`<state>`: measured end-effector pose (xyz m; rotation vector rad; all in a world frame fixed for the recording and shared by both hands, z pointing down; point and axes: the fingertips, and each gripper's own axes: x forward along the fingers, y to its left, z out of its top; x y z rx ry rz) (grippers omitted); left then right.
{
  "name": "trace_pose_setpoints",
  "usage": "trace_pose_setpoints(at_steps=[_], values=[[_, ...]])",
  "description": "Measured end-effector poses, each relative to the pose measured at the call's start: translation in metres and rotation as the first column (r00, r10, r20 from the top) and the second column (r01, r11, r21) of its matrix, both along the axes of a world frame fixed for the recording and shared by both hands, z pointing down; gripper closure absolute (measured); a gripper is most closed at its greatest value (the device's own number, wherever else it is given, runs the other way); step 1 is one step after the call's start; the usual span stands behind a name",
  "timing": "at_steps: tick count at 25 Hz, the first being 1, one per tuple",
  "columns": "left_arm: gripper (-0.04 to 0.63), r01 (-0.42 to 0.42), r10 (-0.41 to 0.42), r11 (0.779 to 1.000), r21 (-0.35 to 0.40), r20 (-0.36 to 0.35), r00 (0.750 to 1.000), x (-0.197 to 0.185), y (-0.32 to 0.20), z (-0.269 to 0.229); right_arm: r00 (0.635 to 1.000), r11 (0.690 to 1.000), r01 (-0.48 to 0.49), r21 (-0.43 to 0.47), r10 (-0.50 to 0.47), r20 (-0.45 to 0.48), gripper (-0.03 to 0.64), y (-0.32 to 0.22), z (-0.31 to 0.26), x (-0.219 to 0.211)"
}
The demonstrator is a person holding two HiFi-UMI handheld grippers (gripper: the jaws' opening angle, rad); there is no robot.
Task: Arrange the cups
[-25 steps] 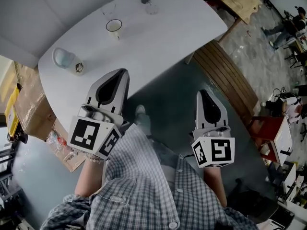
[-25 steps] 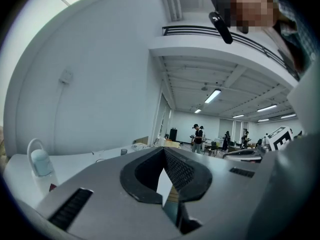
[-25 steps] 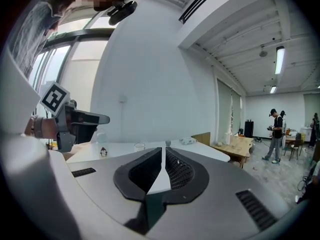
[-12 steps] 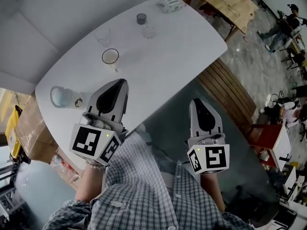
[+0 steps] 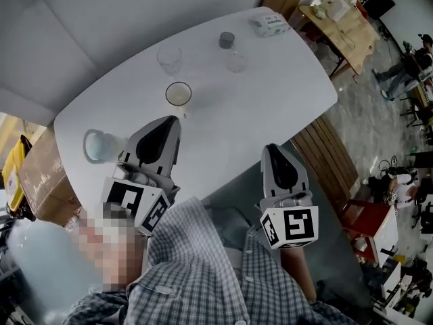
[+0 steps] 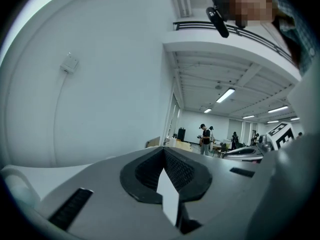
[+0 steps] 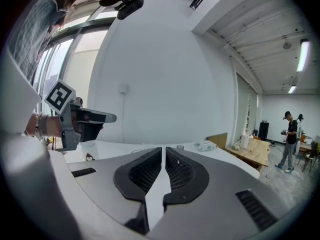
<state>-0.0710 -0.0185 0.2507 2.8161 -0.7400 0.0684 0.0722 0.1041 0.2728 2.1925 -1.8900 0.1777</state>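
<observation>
White table (image 5: 260, 103) edge lies under left gripper (image 5: 168, 120) and right gripper (image 5: 275, 149), jaws together.

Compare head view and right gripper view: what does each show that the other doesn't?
Head view only: the brown slatted wooden bench by the white oval table, the brown cardboard box, and the right gripper seen from outside.
Right gripper view only: the ceiling strip light, and a close look at that gripper's jaws, together with nothing between them.
Both: the table, the white packet at its far end, the left gripper, and the light wooden side table.
</observation>
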Motion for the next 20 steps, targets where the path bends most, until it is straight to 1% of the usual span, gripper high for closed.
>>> trace_pose_setpoints(at_steps=[4, 9, 13, 18, 20], values=[[0.584, 0.043, -0.043, 0.999, -0.012, 0.001, 0.999, -0.016, -0.017, 0.005, 0.999, 0.999, 0.037, -0.022, -0.037, 0.007, 0.581, -0.023, 0.010, -0.010], [0.584, 0.099, -0.099, 0.995, 0.003, 0.011, 0.995, -0.032, -0.028, 0.008, 0.996, 0.994, 0.088, -0.064, -0.088, 0.001, 0.581, -0.045, 0.030, -0.022], [0.584, 0.137, -0.137, 0.991, 0.012, 0.022, 0.990, -0.044, -0.034, 0.010, 0.990, 0.988, 0.139, -0.073, -0.138, 0.009, 0.581, -0.065, 0.040, -0.032], [0.584, 0.192, -0.192, 0.981, 0.017, 0.009, 0.981, -0.053, -0.043, 0.007, 0.973, 0.969, 0.228, -0.098, -0.231, -0.019, 0.580, -0.096, 0.056, -0.037], [0.584, 0.212, -0.212, 0.977, 0.012, 0.007, 0.977, -0.056, -0.047, 0.007, 0.963, 0.958, 0.265, -0.108, -0.268, -0.016, 0.580, -0.107, 0.062, -0.041]])
